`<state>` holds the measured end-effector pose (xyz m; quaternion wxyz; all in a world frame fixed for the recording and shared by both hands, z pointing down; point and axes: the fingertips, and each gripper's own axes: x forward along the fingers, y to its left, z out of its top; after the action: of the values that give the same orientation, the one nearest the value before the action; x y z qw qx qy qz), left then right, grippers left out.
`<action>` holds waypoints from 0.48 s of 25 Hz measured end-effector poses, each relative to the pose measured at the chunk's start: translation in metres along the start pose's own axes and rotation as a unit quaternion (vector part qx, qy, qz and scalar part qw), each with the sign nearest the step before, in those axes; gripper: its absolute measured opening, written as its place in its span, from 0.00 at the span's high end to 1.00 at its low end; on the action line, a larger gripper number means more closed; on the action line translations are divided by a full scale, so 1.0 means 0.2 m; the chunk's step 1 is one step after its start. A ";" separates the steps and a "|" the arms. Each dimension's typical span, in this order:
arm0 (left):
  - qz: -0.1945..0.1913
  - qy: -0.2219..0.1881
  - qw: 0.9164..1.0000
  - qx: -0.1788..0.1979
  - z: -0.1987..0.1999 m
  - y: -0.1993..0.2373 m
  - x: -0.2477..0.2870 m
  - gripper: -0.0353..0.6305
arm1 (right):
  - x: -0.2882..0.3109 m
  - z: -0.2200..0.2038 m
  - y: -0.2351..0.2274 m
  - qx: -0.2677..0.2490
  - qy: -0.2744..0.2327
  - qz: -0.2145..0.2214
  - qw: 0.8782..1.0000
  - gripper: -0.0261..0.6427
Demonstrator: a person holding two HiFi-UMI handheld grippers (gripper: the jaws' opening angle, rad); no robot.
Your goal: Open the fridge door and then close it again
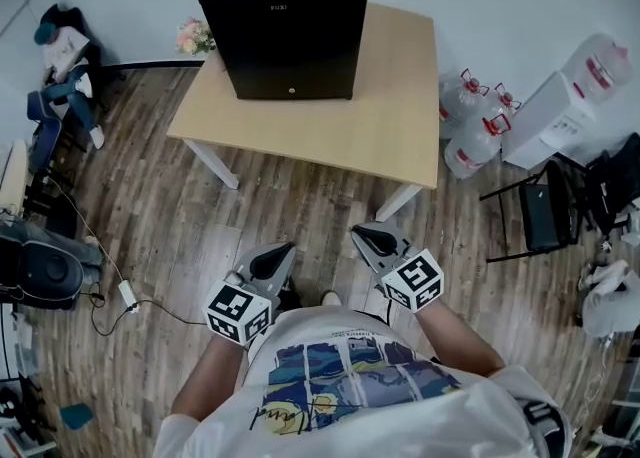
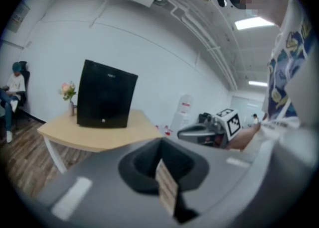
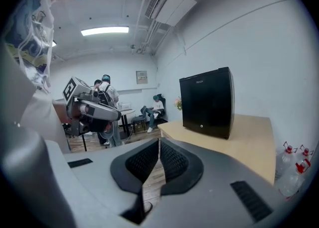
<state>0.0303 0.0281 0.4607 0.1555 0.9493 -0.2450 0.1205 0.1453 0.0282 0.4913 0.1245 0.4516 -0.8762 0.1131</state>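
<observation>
A black mini fridge (image 1: 288,21) stands with its door closed at the back of a light wooden table (image 1: 395,121). Both grippers are held low by the person's torso, well short of the table. My left gripper (image 1: 276,258) is shut with nothing in it, and my right gripper (image 1: 377,240) is shut and empty too. In the left gripper view the fridge (image 2: 104,95) is far ahead beyond the shut left gripper (image 2: 162,161), with the right gripper (image 2: 199,131) at the side. In the right gripper view the fridge (image 3: 207,102) sits on the table (image 3: 249,135) past the shut right gripper (image 3: 158,146).
A vase of flowers (image 1: 194,37) stands left of the fridge. Water bottles (image 1: 475,121) and a white unit (image 1: 558,111) sit right of the table, with a black chair (image 1: 545,211) nearer. A person (image 1: 62,56) sits far left. A cable and plug (image 1: 128,296) lie on the wooden floor.
</observation>
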 end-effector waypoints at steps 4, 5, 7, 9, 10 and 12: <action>0.000 0.005 1.000 0.004 -0.03 -0.07 0.00 0.94 | -0.05 -0.02 0.03 -0.002 -0.001 0.004 1.000 0.93; -0.002 0.007 1.000 0.007 -0.04 -0.09 0.00 0.94 | -0.07 -0.02 0.04 -0.005 -0.002 0.005 1.000 0.93; -0.006 0.009 1.000 0.012 -0.04 -0.12 0.01 0.94 | -0.09 -0.02 0.04 -0.009 -0.003 0.006 1.000 0.93; -0.008 0.009 1.000 0.015 -0.03 -0.15 0.02 0.94 | -0.11 -0.03 0.04 -0.010 -0.002 0.006 1.000 0.93; -0.009 0.009 1.000 0.015 -0.03 -0.17 0.03 0.94 | -0.12 -0.03 0.04 -0.010 -0.001 0.007 1.000 0.93; -0.009 0.009 1.000 0.015 -0.03 -0.19 0.03 0.94 | -0.14 -0.04 0.05 -0.010 0.000 0.011 1.000 0.93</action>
<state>0.0529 0.0600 0.4591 0.1447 0.9526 -0.2330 0.1317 0.1536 0.0582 0.4880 0.1277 0.4410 -0.8820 0.1060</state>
